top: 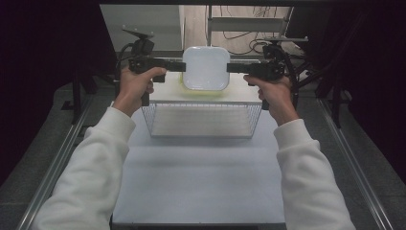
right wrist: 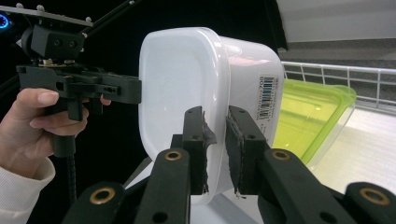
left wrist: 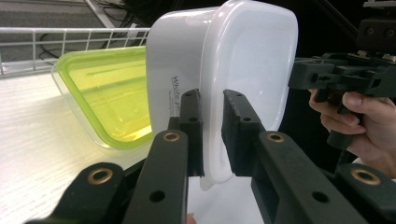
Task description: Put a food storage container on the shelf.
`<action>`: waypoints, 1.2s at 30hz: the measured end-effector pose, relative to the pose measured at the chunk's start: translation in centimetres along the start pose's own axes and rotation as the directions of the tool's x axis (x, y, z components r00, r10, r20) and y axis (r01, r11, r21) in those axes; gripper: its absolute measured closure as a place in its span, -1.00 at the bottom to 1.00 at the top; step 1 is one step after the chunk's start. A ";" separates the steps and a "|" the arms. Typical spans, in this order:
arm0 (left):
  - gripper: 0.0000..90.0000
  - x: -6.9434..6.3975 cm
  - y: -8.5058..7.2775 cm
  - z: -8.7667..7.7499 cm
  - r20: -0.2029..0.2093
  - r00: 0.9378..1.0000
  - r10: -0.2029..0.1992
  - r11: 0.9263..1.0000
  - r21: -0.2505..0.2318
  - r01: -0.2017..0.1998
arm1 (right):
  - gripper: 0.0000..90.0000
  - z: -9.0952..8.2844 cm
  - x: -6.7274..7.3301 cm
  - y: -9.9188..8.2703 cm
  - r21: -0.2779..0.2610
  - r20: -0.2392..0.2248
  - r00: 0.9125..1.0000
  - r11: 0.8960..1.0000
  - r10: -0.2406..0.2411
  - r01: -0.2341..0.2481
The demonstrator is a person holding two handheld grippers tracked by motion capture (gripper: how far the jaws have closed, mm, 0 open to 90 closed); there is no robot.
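You are holding the white container (top: 206, 68) between both tools, lifted above the white shelf top (top: 163, 94) of the wire rack (top: 201, 122), with your left gripper (top: 178, 66) clamped on its left rim and your right gripper (top: 231, 67) clamped on its right rim. In the left gripper view the jaws are pinching the rim narrowly, one pad inside the lip and one outside, and the right gripper view is showing the same kind of pinch on the opposite edge. The container is hanging directly over the yellow-green lid (left wrist: 109, 100), which is lying on the shelf top beneath it with its rim facing up, as far as the side views show. You are, by the look of it, in the carrying step, either bringing the container down onto the lid or taking it away. The next move is asking you to keep both hands level and moving together, so that the rim is not twisting between the pads
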State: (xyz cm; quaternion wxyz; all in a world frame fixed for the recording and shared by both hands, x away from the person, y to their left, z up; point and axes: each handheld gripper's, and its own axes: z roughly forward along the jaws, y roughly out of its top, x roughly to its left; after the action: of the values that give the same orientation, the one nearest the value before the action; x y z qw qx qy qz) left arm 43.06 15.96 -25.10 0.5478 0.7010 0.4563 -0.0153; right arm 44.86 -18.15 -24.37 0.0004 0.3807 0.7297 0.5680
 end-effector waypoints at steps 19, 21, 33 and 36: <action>0.75 2.6 1.8 1.9 -0.012 0.997 -0.072 0.997 0.035 0.072 | 0.72 2.2 -2.5 1.7 0.037 0.017 0.997 0.996 0.076 -0.076; 0.75 2.7 1.9 2.1 -0.014 0.997 -0.076 0.996 0.038 0.076 | 0.73 2.3 -2.7 1.8 0.040 0.022 0.996 0.995 0.086 -0.086; 0.74 3.8 3.0 2.6 0.000 0.986 -0.167 0.985 0.053 0.167 | 0.69 3.3 -3.9 2.7 0.059 0.042 0.982 0.981 0.184 -0.186; 0.73 4.2 3.2 2.9 0.011 0.981 -0.192 0.980 0.046 0.192 | 0.67 3.5 -4.4 3.0 0.064 0.040 0.974 0.972 0.225 -0.227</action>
State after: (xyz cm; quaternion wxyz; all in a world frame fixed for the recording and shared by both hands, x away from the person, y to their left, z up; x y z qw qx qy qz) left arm 49.00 16.41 -26.03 0.5317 0.6655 0.5171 -0.0836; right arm 51.18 -17.49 -25.06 -0.0652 0.4703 0.7003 0.5330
